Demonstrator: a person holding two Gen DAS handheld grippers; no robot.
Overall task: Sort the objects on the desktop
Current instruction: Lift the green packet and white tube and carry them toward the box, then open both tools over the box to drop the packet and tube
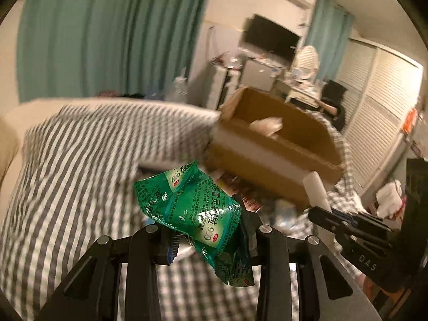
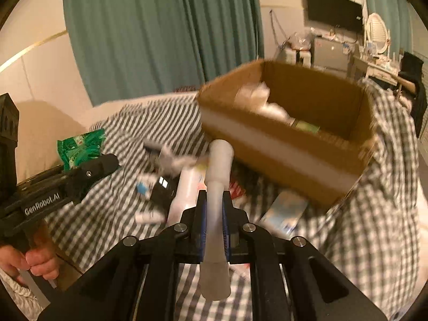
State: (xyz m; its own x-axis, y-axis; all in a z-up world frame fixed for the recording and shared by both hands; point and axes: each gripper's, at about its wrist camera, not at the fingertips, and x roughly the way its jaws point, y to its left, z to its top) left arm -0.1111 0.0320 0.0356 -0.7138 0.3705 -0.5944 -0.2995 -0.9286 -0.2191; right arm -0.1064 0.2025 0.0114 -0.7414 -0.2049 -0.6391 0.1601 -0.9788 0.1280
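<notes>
Both loaded: left gripper (image 1: 208,230) clamps a crinkly green foil sachet pack (image 1: 192,208), right gripper (image 2: 214,214) pinches a frosted white plastic tube (image 2: 218,187) lengthwise along its fingers, open brown cardboard box (image 2: 283,144) ahead-right, nearer the right gripper.

Each view looks forward along its own gripper's fingers, raised above a checked bedcover (image 1: 80,160) and tilted slightly down. Both face the open cardboard box (image 1: 270,144), the right wrist view from nearer. They share the box, the bedcover, the green curtain (image 2: 160,26) and the far television (image 2: 333,9). Each also catches the other gripper at its edge.
</notes>
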